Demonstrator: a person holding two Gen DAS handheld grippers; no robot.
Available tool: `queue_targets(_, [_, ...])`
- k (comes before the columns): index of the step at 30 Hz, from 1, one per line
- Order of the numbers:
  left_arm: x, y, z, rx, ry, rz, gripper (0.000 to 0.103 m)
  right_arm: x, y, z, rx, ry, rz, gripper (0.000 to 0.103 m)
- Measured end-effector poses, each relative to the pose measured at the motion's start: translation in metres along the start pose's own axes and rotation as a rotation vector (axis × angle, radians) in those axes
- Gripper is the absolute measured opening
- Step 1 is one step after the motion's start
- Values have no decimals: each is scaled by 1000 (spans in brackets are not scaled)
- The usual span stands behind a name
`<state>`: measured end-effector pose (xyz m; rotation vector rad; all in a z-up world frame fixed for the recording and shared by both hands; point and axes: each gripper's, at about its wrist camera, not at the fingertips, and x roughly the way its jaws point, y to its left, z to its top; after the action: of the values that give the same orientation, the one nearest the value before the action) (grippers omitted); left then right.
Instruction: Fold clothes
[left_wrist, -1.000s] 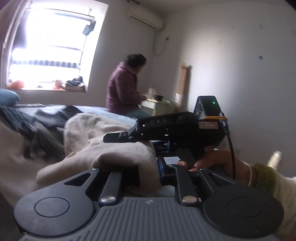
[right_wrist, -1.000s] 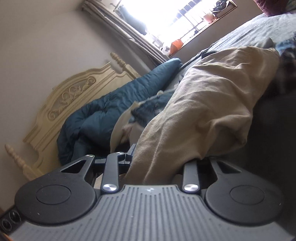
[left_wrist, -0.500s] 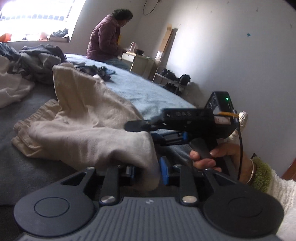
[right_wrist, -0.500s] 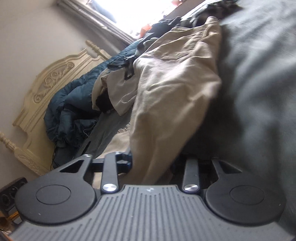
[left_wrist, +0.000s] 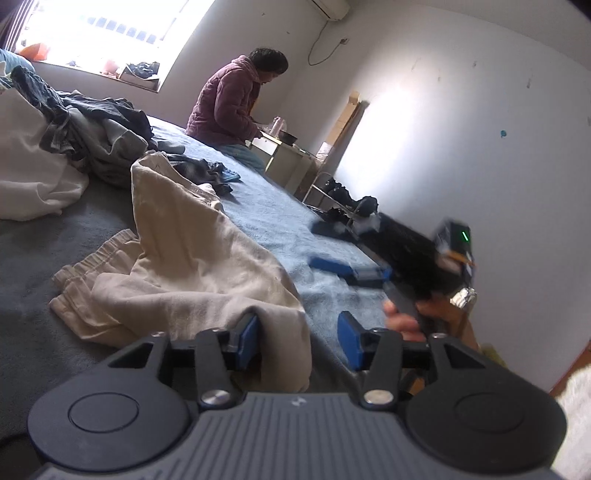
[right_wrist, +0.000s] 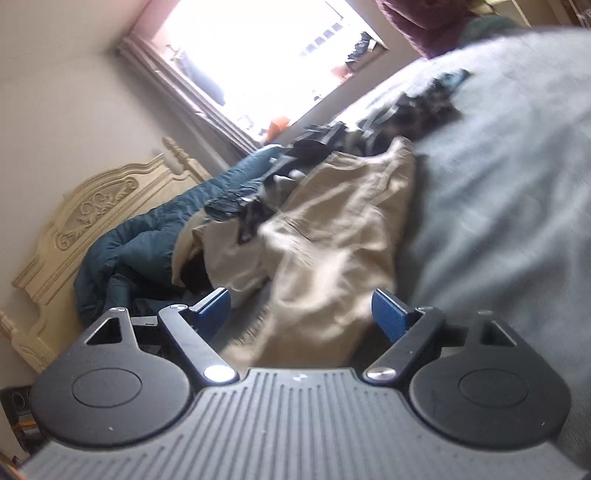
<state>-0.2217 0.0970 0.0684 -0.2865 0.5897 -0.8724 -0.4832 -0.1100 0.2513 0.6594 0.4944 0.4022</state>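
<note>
- Item under handling: beige trousers (left_wrist: 192, 258), lying crumpled on the bed (left_wrist: 44, 325), one end trailing up toward the clothes pile (left_wrist: 92, 136) by the window side.
- Left claw (left_wrist: 299, 341): jaws opening. A fold of the trousers hangs between them against the left pad; the right pad stands clear of the cloth, so no grip is being kept.
- Right claw (right_wrist: 301, 308): jaws opening and wide. The trousers (right_wrist: 332, 236) lie between and beyond the pads, neither of which presses on them. In the left wrist view this claw (left_wrist: 332, 245) is seen blurred, off the trousers' right edge over the blue blanket (left_wrist: 303, 229).
- Step judged in hand: release of the garment after laying it down, ahead of the next fold.
- Recommendation: each claw should back straight off the trousers once clear, so that no pad drags the hem.
- Recommendation: the bunched waistband end nearest the left claw wants flattening before any fold; creases there would carry through.
- Risk noted: the upper end of the trousers appears to rest against the clothes pile and may snag on it.
- A seated person (left_wrist: 236, 99) beyond the trousers takes no part.
</note>
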Motion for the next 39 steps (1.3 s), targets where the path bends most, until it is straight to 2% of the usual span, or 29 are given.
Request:
queue_targets(2, [-8, 2, -6, 1, 1, 3, 58, 12, 14, 7, -56, 14, -3, 84])
queue_targets(4, [-18, 3, -13, 6, -1, 44, 81, 33, 32, 14, -140, 39, -3, 84])
queue_targets(5, [-24, 4, -17, 9, -1, 76, 83, 44, 41, 17, -180, 46, -2, 84])
queue_targets(9, [-38, 15, -21, 20, 28, 192, 84, 107, 78, 25, -370, 93, -46, 88])
queue_targets(13, [-38, 36, -15, -6, 19, 337, 84, 184, 95, 17, -546, 178, -177, 88])
queue_targets(16, [-29, 52, -7, -35, 3, 389, 84, 227, 89, 4, -661, 231, -302, 84])
queue_targets(17, [-24, 57, -3, -32, 1, 391, 84, 237, 84, 0, -691, 246, -329, 79])
queue_targets(19, [-7, 66, 6, -24, 11, 417, 82, 241, 71, -1, -697, 264, -349, 31])
queue_targets(21, [15, 76, 17, -8, 33, 454, 80, 230, 56, 9, -601, 256, -321, 11])
queue_targets(22, [26, 80, 23, -3, 45, 471, 78, 221, 48, 15, -539, 243, -290, 9])
queue_targets(25, [56, 91, 38, 10, 83, 495, 77, 176, 34, 35, -422, 122, -236, 8])
queue_targets(30, [85, 85, 51, 34, 106, 457, 78, 84, -3, 52, -217, -32, -146, 8])
queue_targets(32, [91, 77, 52, 48, 115, 434, 78, 47, -21, 46, -143, -68, -127, 8])
queue_targets(36, [99, 63, 59, 68, 109, 395, 78, -14, -57, 10, -25, -88, -130, 8])
queue_targets(39, [110, 59, 69, 54, 112, 363, 78, -33, -71, -20, -74, -28, -178, 8])
